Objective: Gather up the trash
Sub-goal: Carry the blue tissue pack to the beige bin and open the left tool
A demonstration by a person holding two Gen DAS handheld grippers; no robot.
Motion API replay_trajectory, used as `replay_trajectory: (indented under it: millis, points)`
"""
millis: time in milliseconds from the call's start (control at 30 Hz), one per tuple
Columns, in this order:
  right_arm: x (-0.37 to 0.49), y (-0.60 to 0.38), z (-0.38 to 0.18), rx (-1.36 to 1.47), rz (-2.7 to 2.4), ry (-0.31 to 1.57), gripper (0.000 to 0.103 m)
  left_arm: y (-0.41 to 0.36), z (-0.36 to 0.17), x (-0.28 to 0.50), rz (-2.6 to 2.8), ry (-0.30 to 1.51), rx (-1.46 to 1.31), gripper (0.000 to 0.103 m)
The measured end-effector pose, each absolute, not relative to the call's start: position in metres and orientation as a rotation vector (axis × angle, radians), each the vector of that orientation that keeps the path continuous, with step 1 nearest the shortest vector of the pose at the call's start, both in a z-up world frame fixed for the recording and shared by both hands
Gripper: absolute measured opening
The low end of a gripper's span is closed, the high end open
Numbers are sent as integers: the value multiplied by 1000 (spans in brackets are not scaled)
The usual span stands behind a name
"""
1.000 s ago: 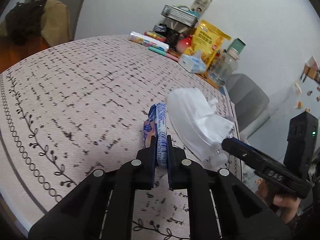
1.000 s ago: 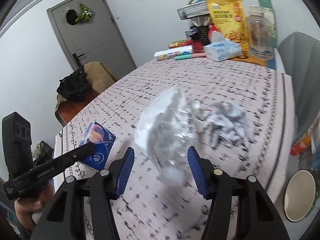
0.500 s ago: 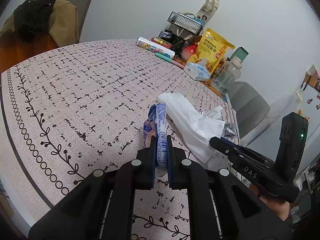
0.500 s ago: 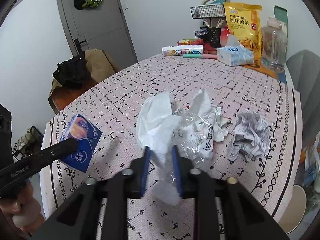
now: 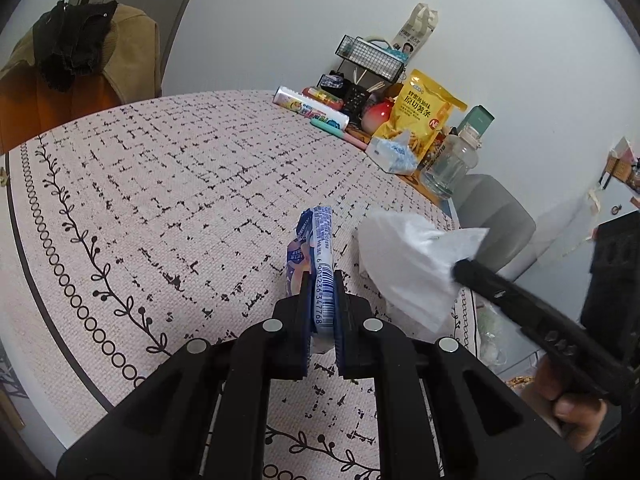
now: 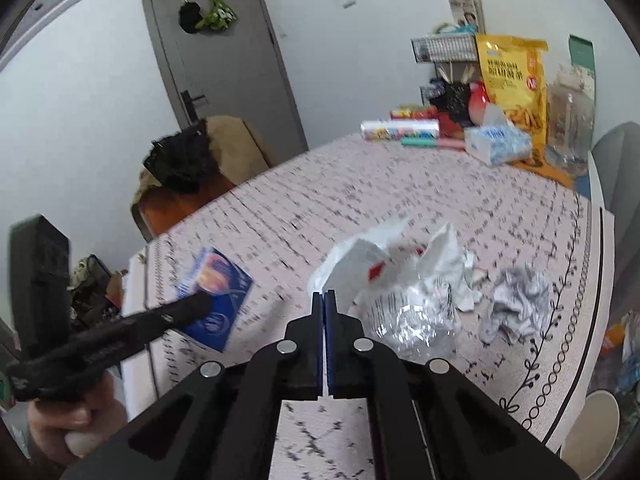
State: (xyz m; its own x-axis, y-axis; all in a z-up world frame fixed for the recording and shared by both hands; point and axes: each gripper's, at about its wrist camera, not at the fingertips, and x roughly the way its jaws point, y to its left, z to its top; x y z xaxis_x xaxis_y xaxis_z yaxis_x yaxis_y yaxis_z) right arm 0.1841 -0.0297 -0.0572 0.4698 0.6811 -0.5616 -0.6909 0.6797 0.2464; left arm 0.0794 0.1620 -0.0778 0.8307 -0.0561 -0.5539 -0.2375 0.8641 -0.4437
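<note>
Left tool (image 5: 322, 304): jaws closed on a blue wrapper (image 5: 316, 256), which stands on edge between the pads and juts out toward 12 o'clock above the desk (image 5: 160, 184). Right tool (image 6: 323, 300): jaws have just been closing and now meet almost flush; in the left wrist view its tip (image 5: 460, 270) pinches the corner of a white bag (image 5: 404, 264) that hangs at 3 o'clock of the wrapper, clear of the cloth. In the right wrist view the bag (image 6: 360, 256) trails from the tip toward 1 o'clock, with clear film (image 6: 412, 316) bunched under it; whether the film belongs to the bag or lies loose cannot be told. A crumpled paper (image 6: 516, 300) remains on the desk at 3 o'clock of the right tool, near the edge. Risks, as judged: the bag is caught by a thin corner only, so a quick swing could let it slip or tear free; the dangling film could drop or drag the paper off the near edge; the wrapper, pinched at its lower end, could pivot out if the left tool tilts. The snacks (image 6: 512, 80) and tissues (image 6: 496, 144) at 1 o'clock, well apart, seem not to be trash.
</note>
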Motion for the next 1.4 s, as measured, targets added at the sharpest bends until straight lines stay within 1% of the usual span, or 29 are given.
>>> replay_trajectory:
  millis: [333, 567, 967, 1400]
  points:
    - [171, -59, -1, 26, 852, 515, 2, 149, -59, 87, 79, 557, -497, 10]
    - [175, -105, 14, 73, 765, 467, 2, 123, -41, 105, 26, 550, -448, 10]
    - [202, -216, -7, 160, 558, 495, 2, 26, -20, 165, -134, 575, -338, 10]
    - [217, -359, -55, 273, 301, 541, 2, -121, -36, 245, -324, 672, -247, 10]
